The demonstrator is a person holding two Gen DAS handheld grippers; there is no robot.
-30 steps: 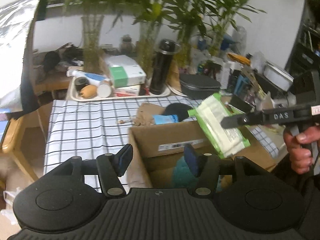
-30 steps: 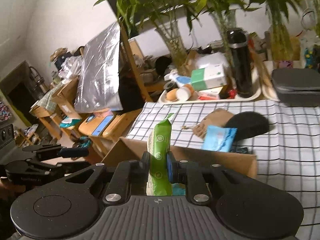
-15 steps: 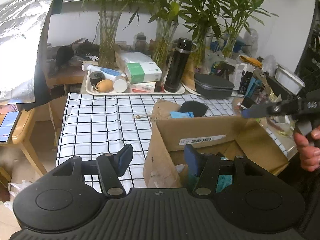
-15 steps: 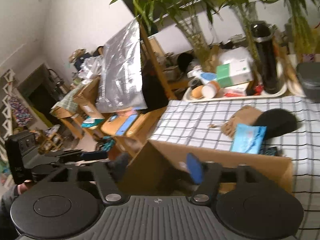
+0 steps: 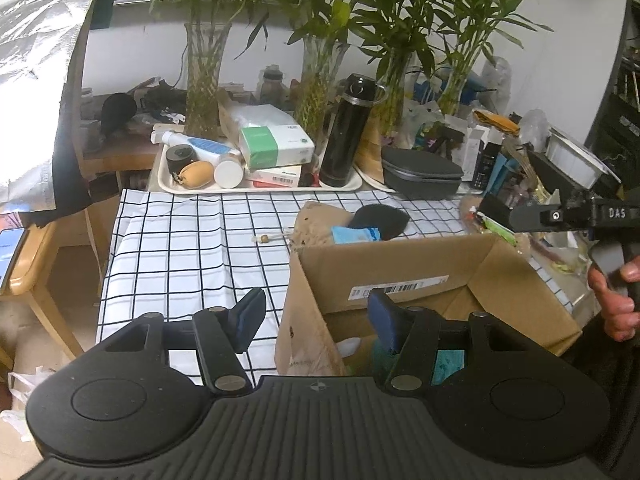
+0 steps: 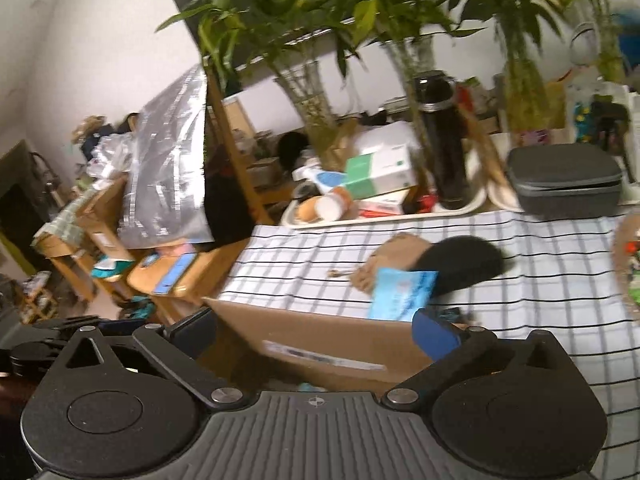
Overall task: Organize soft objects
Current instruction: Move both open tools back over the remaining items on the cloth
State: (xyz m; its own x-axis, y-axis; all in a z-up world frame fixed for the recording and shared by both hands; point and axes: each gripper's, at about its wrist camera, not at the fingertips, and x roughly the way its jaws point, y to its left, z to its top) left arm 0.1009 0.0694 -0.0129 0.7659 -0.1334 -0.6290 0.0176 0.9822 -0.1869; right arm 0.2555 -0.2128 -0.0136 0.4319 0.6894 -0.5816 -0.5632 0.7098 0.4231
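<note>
- The left gripper (image 5: 316, 314), black with blue pads, has its fingers spread wide and nothing between them; it hangs over the near left corner of the open brown cardboard box (image 5: 400, 276).
- The right gripper (image 6: 314, 330) has its fingers spread even wider, empty, above the box (image 6: 320, 344); in the left wrist view it shows at 3 o'clock as a black bar (image 5: 560, 214) held by a hand (image 5: 616, 300).
- The box stands on the white tablecloth with a black grid (image 5: 192, 248). Inside it, at 6 o'clock in the left view, lie a teal soft thing (image 5: 448, 364) and a bit of something white (image 5: 350, 346); what they are cannot be told.
- Just beyond the far wall of the box lie three soft things together: a light-blue plastic packet (image 5: 354, 235), a black fuzzy oval pad (image 5: 380, 218) touching it on the 2 o'clock side, and a tan cloth pouch (image 5: 320, 220) under both.
- A small wooden bead on a cord (image 5: 268, 238) lies at 9 o'clock of the pouch.
- At 12 o'clock a cream tray (image 5: 260, 186) carries a tall black flask (image 5: 348, 130) and a green-and-white carton (image 5: 276, 146); a grey zip case (image 5: 420, 174) sits at its 3 o'clock side.
- The right wrist view is blurred.
</note>
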